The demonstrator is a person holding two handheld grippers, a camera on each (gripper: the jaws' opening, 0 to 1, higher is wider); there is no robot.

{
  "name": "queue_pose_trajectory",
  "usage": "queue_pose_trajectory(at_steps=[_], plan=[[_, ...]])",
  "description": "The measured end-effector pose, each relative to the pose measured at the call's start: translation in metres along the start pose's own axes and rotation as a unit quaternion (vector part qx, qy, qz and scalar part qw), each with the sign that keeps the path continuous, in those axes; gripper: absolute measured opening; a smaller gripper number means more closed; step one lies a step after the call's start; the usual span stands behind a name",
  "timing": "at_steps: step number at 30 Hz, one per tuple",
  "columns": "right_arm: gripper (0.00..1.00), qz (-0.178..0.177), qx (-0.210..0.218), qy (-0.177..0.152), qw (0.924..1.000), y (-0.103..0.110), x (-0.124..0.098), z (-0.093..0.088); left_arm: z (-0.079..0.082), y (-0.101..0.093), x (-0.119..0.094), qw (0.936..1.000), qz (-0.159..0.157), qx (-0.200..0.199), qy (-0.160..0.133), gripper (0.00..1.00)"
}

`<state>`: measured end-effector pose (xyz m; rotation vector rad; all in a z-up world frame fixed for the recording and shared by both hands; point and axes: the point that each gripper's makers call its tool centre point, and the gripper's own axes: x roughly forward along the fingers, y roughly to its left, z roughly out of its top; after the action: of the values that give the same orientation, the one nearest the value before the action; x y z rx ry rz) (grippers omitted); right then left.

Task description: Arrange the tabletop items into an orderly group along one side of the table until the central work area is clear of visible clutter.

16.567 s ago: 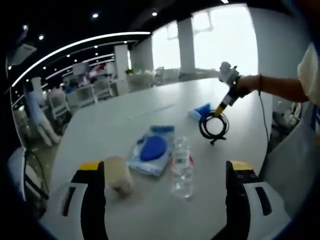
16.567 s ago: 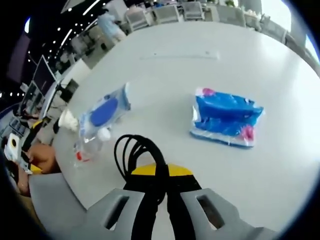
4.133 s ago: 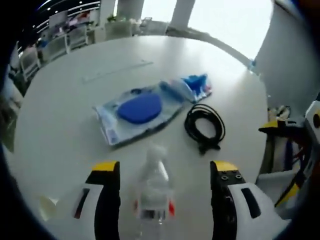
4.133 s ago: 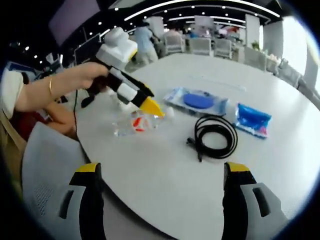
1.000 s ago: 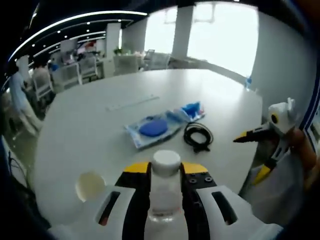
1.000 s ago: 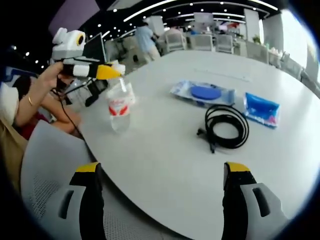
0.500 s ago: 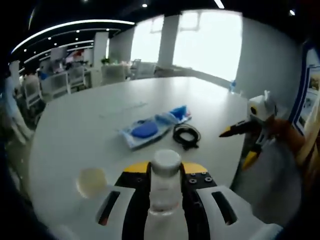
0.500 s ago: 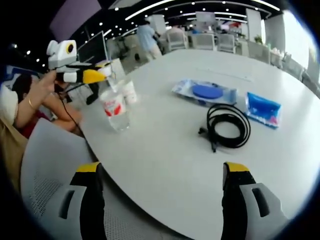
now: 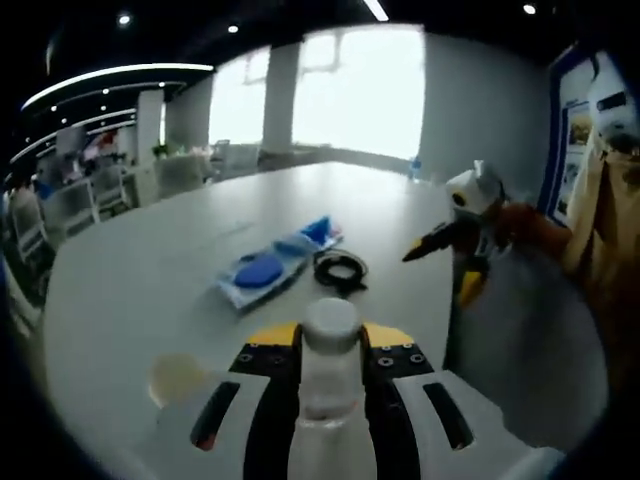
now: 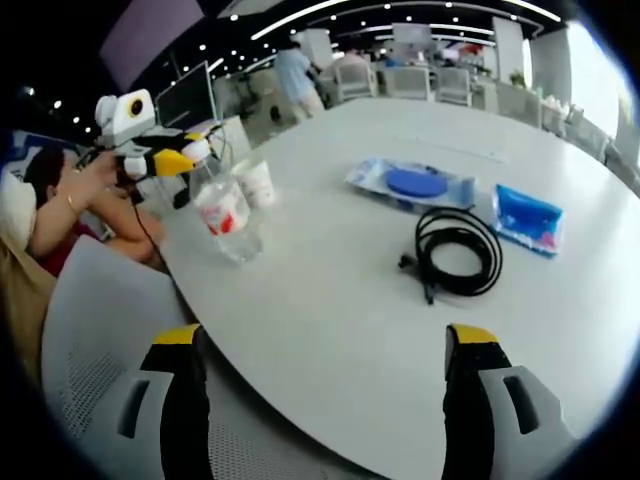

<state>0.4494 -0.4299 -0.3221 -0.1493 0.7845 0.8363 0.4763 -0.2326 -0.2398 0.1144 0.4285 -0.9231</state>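
Observation:
My left gripper (image 9: 330, 345) is shut on the neck of a clear water bottle (image 9: 329, 372) with a white cap. In the right gripper view the left gripper (image 10: 178, 157) holds that bottle (image 10: 226, 218), tilted, near the table's left edge, just in front of a paper cup (image 10: 255, 182). A clear pouch with a blue disc (image 10: 410, 184), a blue tissue pack (image 10: 526, 219) and a coiled black cable (image 10: 456, 250) lie together further right. My right gripper (image 10: 325, 350) is open over the table's near edge, holding nothing. It appears as the right gripper (image 9: 440, 270) in the left gripper view.
The round white table (image 10: 330, 320) has bare surface in its middle and front. A grey mesh chair (image 10: 85, 340) stands at its near left edge. A person's arm (image 10: 70, 205) holds the left gripper. Office chairs and desks stand in the far background.
The left gripper has carried the bottle further left, up close to the paper cup, and tilted it. The right gripper has stayed open and still.

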Motion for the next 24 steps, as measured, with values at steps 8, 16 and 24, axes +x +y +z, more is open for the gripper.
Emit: queue_pose_trajectory(at_steps=[8, 16, 24], plan=[[0.97, -0.004, 0.002, 0.005, 1.0000, -0.001, 0.000, -0.003, 0.001, -0.009, 0.002, 0.9995, -0.030, 0.011, -0.006, 0.21], [0.97, -0.003, 0.003, 0.005, 1.0000, -0.002, 0.001, -0.002, -0.002, 0.000, 0.002, 0.9995, 0.009, -0.027, -0.014, 0.37], [0.97, 0.000, 0.003, 0.006, 1.0000, -0.002, 0.001, -0.002, -0.001, 0.003, 0.004, 0.9974, 0.046, -0.025, -0.050, 0.79]])
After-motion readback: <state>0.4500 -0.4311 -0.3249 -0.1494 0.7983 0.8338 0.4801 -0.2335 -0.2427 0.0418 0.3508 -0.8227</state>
